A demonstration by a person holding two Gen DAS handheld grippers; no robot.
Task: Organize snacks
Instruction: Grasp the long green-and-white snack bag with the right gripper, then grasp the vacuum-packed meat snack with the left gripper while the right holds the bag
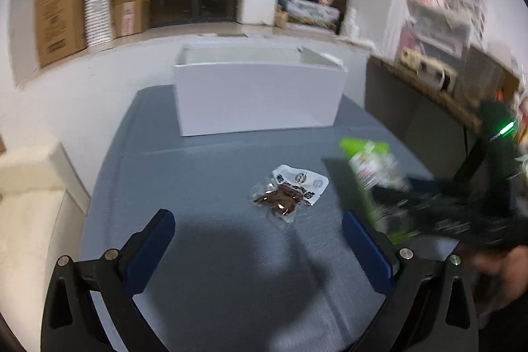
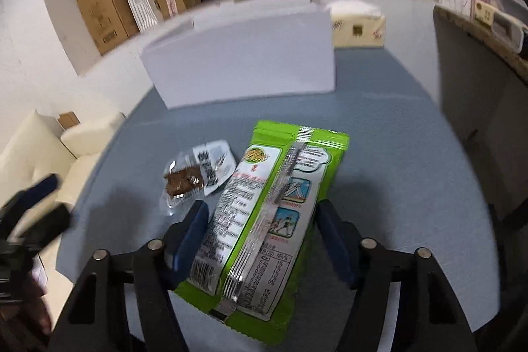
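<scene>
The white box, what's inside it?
From the left wrist view, only the pale inner back wall of the white box shows near its open top. Its tall front wall hides the bottom, so any snacks inside can't be seen.

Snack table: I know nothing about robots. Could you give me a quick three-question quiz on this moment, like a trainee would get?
1. True or false: the left gripper is holding the small brown snack pack.
2. What sits between the fingers of the right gripper?
A. the green snack packet
B. a banana
C. a paper cup
3. How many snack packs can be seen outside the white box?

Key:
1. False. Its jaws stand open with nothing between them, and the brown pack lies ahead of them.
2. A.
3. Two: the green one and the brown one.
</scene>
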